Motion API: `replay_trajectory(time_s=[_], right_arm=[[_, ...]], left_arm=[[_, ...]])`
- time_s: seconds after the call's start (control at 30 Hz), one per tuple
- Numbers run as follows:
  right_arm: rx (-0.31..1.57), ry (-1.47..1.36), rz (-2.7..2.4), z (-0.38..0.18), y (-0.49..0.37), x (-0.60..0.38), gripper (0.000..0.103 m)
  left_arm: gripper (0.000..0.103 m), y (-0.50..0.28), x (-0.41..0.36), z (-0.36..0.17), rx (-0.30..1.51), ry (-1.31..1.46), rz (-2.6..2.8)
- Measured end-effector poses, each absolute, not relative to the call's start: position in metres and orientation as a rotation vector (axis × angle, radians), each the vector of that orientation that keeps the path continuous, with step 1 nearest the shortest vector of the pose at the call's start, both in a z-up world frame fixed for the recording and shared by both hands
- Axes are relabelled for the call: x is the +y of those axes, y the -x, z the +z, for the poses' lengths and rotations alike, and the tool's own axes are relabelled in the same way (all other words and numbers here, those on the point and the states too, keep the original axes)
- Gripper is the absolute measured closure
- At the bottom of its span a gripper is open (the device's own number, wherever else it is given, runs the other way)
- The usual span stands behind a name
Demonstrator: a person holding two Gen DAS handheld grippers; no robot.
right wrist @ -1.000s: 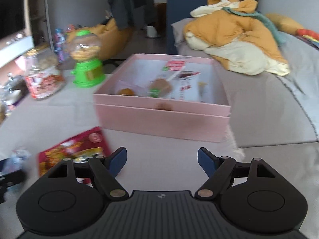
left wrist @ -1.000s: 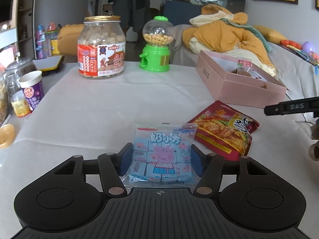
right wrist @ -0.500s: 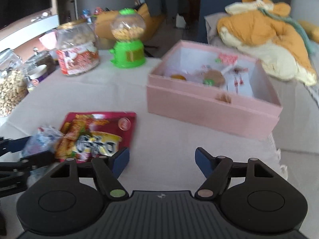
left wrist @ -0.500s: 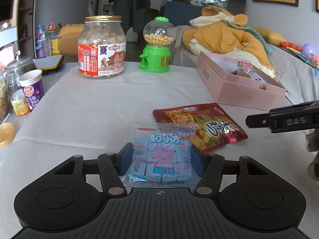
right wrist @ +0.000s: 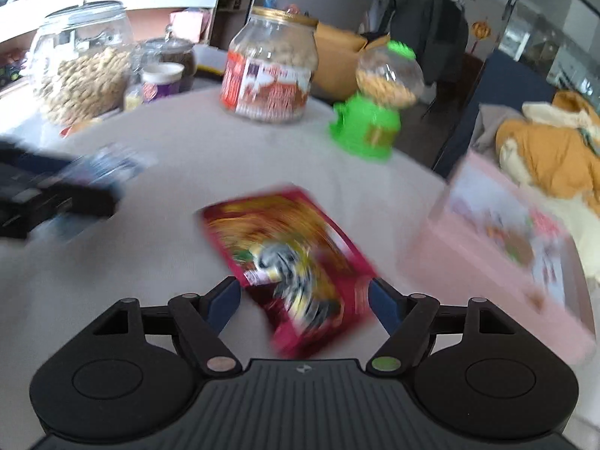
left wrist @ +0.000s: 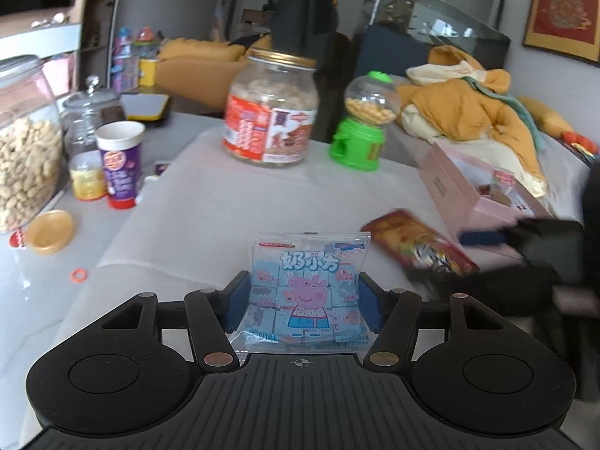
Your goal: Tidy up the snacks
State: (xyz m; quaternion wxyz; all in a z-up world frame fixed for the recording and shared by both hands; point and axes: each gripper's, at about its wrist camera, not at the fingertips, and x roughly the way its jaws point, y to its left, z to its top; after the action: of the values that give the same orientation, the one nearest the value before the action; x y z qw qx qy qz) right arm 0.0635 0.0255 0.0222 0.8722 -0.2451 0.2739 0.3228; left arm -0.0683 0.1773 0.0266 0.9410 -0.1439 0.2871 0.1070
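Your left tongs (left wrist: 303,302) were clamped on the pale blue snack packet (left wrist: 309,292), blue pads pressed to both its sides. The packet stood upright between them, showing a pink cartoon pig and large blue Chinese characters; the smaller print was too fine to read.

Your right tongs (right wrist: 305,300) stood open around the near end of the red snack pouch (right wrist: 296,262). A gap showed beside the left pad, while the pouch's edge reached the right pad, though blur hid whether they touched. Those jaws had just been closing a little and then stood steady, with the pouch between them. The pouch lay flat on the bench (right wrist: 180,172), its printing smeared beyond reading.

Take the pouch as your landmark. The blue packet hung just to its left in the right-wrist view. The pink box (right wrist: 498,258) sat open just to its right, with small wrapped snacks inside. Beyond the pouch stood the green gumball dispenser (right wrist: 369,127), and left of that the big gold-lidded jar (right wrist: 272,71) with an orange-red label whose writing was unreadable. Farther left of the pouch stood a purple cup (left wrist: 120,165) with a white rim and a round red-and-yellow emblem, a small yellow jar (left wrist: 87,180), and a large glass jar of peanuts (left wrist: 26,157).
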Motion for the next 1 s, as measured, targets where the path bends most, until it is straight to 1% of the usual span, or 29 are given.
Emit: replay_trajectory(time_s=[0.17, 0.27, 0.37, 0.5, 0.6, 0.7, 0.77, 0.83, 0.87, 1.0], right_arm=[[0.631, 0.351, 0.677, 0.028, -0.117, 0.054, 0.028], [0.676, 0.324, 0.632, 0.023, -0.134, 0.051, 0.028], [0.724, 0.230, 0.614, 0.018, -0.135, 0.034, 0.027], [0.744, 0.006, 0.586, 0.018, -0.125, 0.000, 0.026], [0.766, -0.063, 0.534, 0.018, -0.120, -0.010, 0.025], [0.783, -0.051, 0.514, 0.019, -0.116, -0.006, 0.024], [0.783, -0.015, 0.528, 0.020, -0.113, 0.001, 0.021], [0.784, 0.039, 0.559, 0.018, -0.108, 0.012, 0.014], [0.775, 0.082, 0.567, 0.017, -0.105, 0.019, 0.012], [0.727, 0.194, 0.541, 0.010, -0.095, 0.035, 0.011]], left_arm=[[0.038, 0.065, 0.179, 0.019, 0.641, 0.287, 0.209], [0.037, 0.062, 0.179, 0.014, 0.654, 0.287, 0.199], [0.037, 0.061, 0.177, 0.014, 0.648, 0.281, 0.197], [0.037, 0.061, 0.175, 0.012, 0.647, 0.272, 0.192], [0.037, 0.061, 0.175, 0.012, 0.645, 0.271, 0.191], [0.037, 0.061, 0.176, 0.011, 0.644, 0.275, 0.190], [0.037, 0.061, 0.176, 0.011, 0.642, 0.278, 0.189], [0.037, 0.062, 0.176, 0.011, 0.641, 0.279, 0.188], [0.037, 0.062, 0.176, 0.011, 0.641, 0.279, 0.187], [0.037, 0.063, 0.176, 0.011, 0.640, 0.283, 0.184]])
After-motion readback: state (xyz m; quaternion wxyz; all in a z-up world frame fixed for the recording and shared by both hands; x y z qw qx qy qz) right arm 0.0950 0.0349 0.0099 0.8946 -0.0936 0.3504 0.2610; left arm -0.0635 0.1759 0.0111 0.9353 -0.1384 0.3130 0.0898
